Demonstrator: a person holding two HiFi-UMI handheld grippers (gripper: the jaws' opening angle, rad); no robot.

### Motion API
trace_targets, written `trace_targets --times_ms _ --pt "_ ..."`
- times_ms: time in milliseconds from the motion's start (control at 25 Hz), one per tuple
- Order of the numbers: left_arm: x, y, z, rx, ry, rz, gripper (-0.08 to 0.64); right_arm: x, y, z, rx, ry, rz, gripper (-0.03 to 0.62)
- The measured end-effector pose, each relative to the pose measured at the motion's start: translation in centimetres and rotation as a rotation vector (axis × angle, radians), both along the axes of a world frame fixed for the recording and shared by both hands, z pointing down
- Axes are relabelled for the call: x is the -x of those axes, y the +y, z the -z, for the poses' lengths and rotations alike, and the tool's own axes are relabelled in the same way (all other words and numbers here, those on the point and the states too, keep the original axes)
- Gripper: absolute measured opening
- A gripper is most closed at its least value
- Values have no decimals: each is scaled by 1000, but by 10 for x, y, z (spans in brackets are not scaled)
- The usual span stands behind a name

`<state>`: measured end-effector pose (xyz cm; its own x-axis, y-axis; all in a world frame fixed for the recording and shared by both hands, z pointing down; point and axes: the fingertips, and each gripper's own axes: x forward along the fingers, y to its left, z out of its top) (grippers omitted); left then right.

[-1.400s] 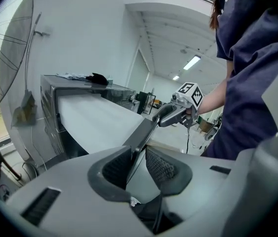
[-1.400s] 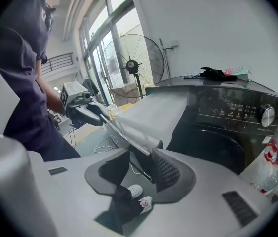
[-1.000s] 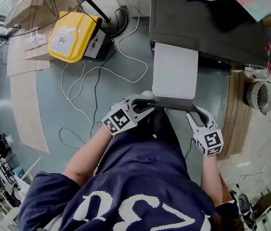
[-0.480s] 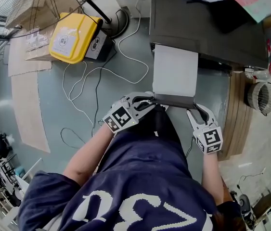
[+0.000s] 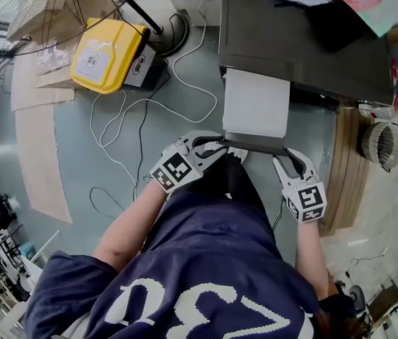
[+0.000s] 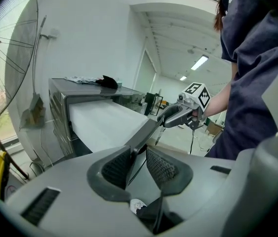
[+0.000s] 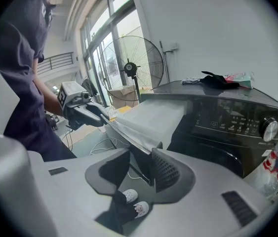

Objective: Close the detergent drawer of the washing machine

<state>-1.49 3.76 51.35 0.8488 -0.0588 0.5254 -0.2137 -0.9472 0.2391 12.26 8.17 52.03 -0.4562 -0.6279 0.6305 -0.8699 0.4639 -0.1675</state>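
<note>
The detergent drawer (image 5: 256, 104) stands pulled well out of the washing machine (image 5: 297, 48), its white top reaching from the dark cabinet toward 6 o'clock in the head view; its dark front panel (image 5: 255, 145) forms the near edge, just ahead of the person's body; the left claw (image 5: 221, 147) is clamped on the 9 o'clock end of that panel, and its own view shows the thin panel edge running between the two ribbed pads; the right claw (image 5: 284, 160) is closed on the 3 o'clock end in the same way, the panel pinched between its pads; each claw's view shows the other at the far end of the panel; a dark cloth (image 5: 336, 21) and some papers lie on top of the machine at 12 o'clock; out at 10 o'clock a yellow case (image 5: 103, 54) sits on the grey floor (image 5: 177, 111), with a white cable (image 5: 129, 104) looping from it toward the drawer; the person's navy shirt (image 5: 213, 260) fills the 6 o'clock side.
</note>
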Motion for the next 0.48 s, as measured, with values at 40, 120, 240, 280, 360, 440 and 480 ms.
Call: trace_targets --times_ms 40,120,240,280,360,440,480 --pt "0 -2 0 0 1 6 112 0 -2 0 0 1 1 153" --pt "-1 -6 0 -1 2 7 112 -1 -6 0 1 1 5 153" --pt "-3 -9 0 -1 3 1 112 -3 -10 0 1 2 11 153" --pt "-3 -10 1 -1 4 3 112 -3 -11 0 1 1 12 153" --pt "-4 -13 1 -1 5 11 112 -5 -14 1 -3 0 13 152" --pt "-6 -17 2 -3 7 16 112 -6 -19 2 -7 -1 14 153" --pt "-7 -19 3 -4 6 16 112 -7 -21 2 -8 -1 15 153"
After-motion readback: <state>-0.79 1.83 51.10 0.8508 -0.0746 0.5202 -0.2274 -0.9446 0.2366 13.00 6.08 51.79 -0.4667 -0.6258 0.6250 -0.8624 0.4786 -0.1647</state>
